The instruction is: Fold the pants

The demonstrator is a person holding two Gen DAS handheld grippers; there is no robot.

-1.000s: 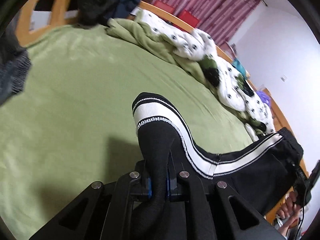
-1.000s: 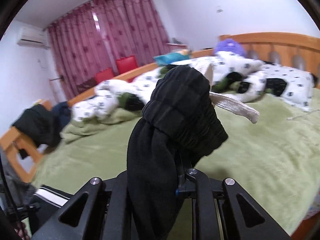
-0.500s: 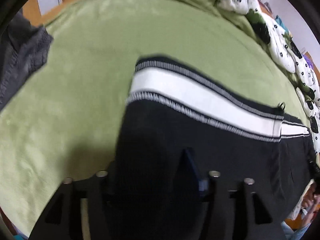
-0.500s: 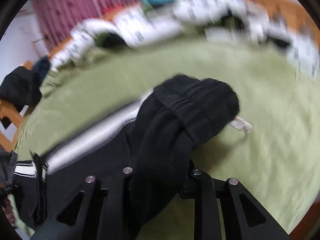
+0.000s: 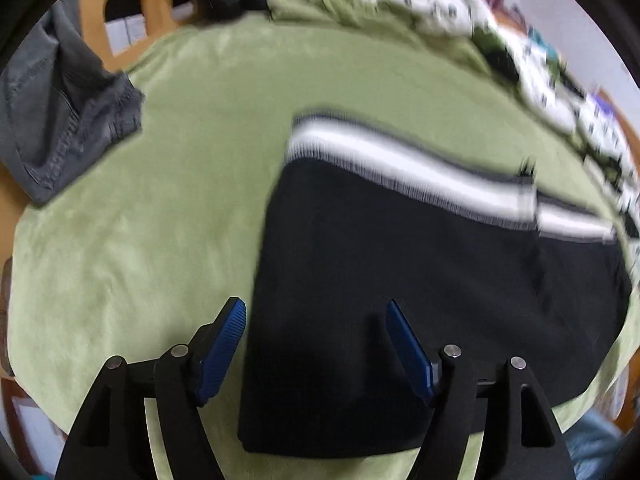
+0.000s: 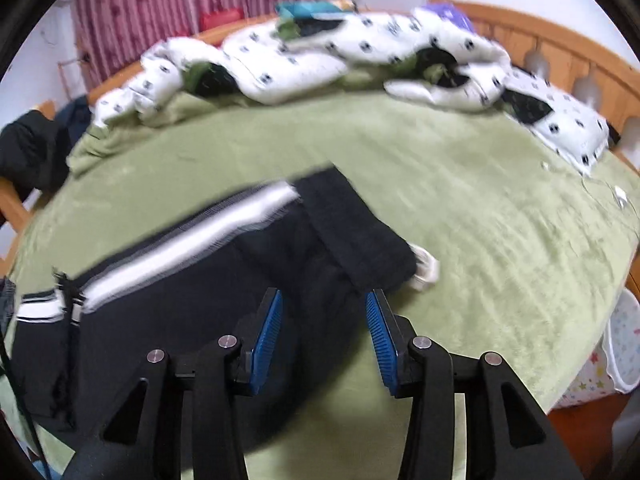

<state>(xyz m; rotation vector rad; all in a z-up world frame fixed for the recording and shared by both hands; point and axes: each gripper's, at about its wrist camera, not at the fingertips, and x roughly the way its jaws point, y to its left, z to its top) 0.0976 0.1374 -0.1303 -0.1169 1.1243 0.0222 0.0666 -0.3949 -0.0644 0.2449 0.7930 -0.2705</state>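
Left wrist view has a grey garment (image 5: 60, 120) hanging in at the upper left over the edge of the bed (image 5: 160, 200), and a wooden bed frame (image 5: 128, 4) with a dark pile of clothes behind it. A white quilt with black spots (image 5: 540, 72) is bunched along the far side, pretty blurry. Nothing sits between the left gripper (image 5: 316, 344) and the pants (image 5: 420, 280).

The pants are black with a wide white stripe along the far edge, lying flat on the green bed cover, doubled over so the near part reads as one dark rectangle. The whole thing is smeared by motion blur, so the stitching on the stripe is hard to make out.

Left jaws are spread wide, blue pads on either side of the near left corner of the fabric, holding nothing. Right gripper (image 6: 324, 328) has its jaws spread too, empty, hovering over the waistband end.

Right wrist view shows stuff the other one doesn't: the ribbed black waistband (image 6: 356, 232) folded across the top, a white drawstring end (image 6: 426, 270) poking out beside it, red curtains (image 6: 180, 4) at the back, the wooden headboard (image 6: 560, 52), and a white tub with coloured stars (image 6: 616, 356) down by the bed at the lower right. The grey garment barely shows there.
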